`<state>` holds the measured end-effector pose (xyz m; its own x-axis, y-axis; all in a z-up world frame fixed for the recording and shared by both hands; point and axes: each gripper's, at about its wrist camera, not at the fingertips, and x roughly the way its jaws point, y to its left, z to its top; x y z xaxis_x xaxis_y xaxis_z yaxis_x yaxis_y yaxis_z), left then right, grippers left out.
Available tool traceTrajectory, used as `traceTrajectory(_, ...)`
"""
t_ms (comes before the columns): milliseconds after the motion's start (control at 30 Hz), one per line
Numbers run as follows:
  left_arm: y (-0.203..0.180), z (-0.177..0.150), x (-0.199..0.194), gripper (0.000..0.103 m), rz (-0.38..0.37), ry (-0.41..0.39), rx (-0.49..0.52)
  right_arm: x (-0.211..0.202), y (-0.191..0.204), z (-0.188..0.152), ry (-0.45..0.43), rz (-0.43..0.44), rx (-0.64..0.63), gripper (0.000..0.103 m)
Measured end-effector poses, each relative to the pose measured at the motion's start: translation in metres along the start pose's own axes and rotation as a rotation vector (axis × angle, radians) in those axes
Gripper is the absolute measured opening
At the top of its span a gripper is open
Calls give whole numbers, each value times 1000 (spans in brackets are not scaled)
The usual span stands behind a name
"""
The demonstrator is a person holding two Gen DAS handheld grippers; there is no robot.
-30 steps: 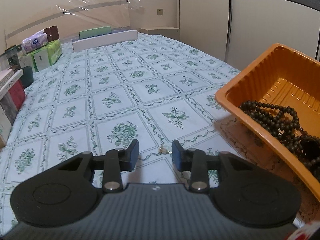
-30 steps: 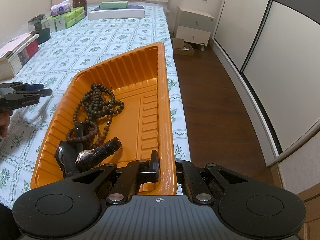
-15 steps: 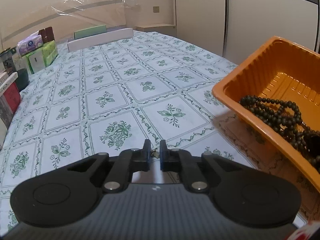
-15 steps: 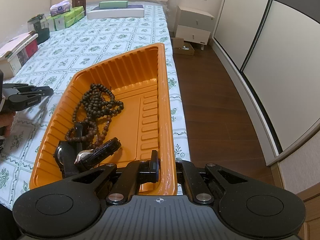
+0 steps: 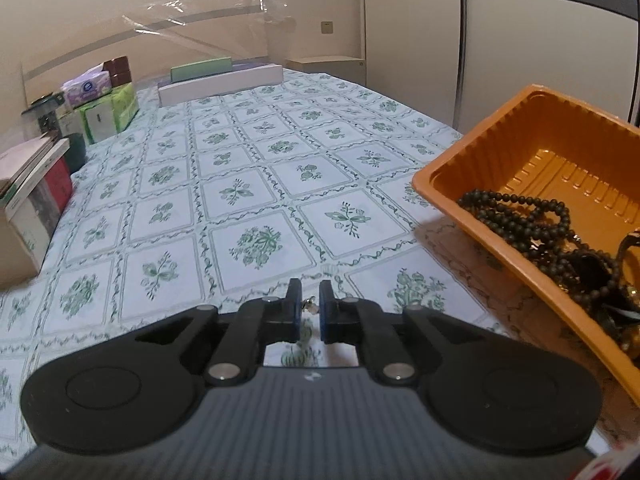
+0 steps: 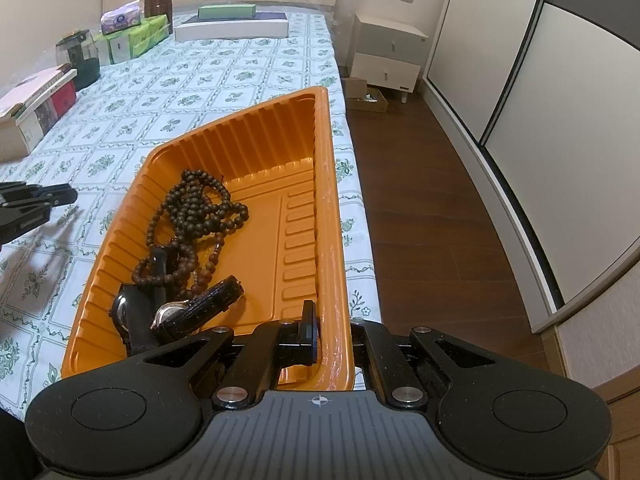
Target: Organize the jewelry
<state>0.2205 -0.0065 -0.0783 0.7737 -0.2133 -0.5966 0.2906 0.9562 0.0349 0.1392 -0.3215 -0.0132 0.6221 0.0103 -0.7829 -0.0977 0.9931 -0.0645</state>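
An orange plastic tray (image 6: 256, 128) lies on the flowered bed cover, holding a string of dark wooden beads (image 6: 200, 208) and watches (image 6: 180, 312). My right gripper (image 6: 330, 320) is shut on the tray's near rim, one finger inside and the other hidden outside. In the left wrist view the tray (image 5: 480, 168) with the beads (image 5: 516, 216) sits to the right. My left gripper (image 5: 309, 286) is shut on a small metal jewelry piece (image 5: 309, 306), held just above the cover. The right wrist view shows the left gripper (image 6: 60, 194) left of the tray.
Tissue packs (image 5: 108, 112), books (image 5: 36, 184) and a dark jar (image 6: 78, 58) line the bed's left side. Flat boxes (image 5: 220, 78) lie at the head end. The bed's edge runs just right of the tray, above a wooden floor (image 6: 420, 200) with a nightstand (image 6: 386, 54).
The left gripper went from open around the small piece on the cover to shut on it, then rose slightly and moved toward the tray. The right gripper and tray stayed still.
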Motion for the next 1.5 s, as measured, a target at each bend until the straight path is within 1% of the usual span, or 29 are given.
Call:
traceTrajectory(300,-1,-5,-22,7,2,-4,-31,-1,1,-1,-4,1,-1,4)
traceTrajectory(500,-2,-4,-30,7,4,-10,-38,-1,1,-1,-4,1,-2,4)
traceTrajectory(633,-5,-2,-36,7,-8,-14,-36,-1,0,-1,-4,1,-1,4)
traceTrajectory(800,-19,7,-47,7,-65,-32,-25,-2,1,-1,-5,0,0,4)
traceTrajectory(933,-43,18,-56,7,-156,-53,-13,-2,1,-1,-7,1,0,4)
traceTrajectory(1033,-68,24,-61,7,-230,-67,6,-2,0,-1,-8,3,3,4)
traceTrajectory(1133,-94,26,-58,7,-286,-56,25,-1,-2,-2,-10,7,10,4)
traceTrajectory(1233,-115,24,-52,8,-312,-37,51,0,-4,-3,-10,16,18,4)
traceTrajectory(1267,-119,24,-50,9,-320,-31,54,1,-5,-3,-10,20,19,4)
traceTrajectory(1300,-122,23,-48,17,-327,-26,54,1,-6,-4,-11,25,22,4)
traceTrajectory(1333,-123,23,-47,19,-327,-25,54,2,-8,-4,-12,30,26,4)
traceTrajectory(1400,-121,22,-49,19,-317,-31,51,4,-10,-6,-14,42,35,4)
traceTrajectory(1500,-109,23,-53,19,-290,-39,28,10,-19,-9,-12,70,70,4)
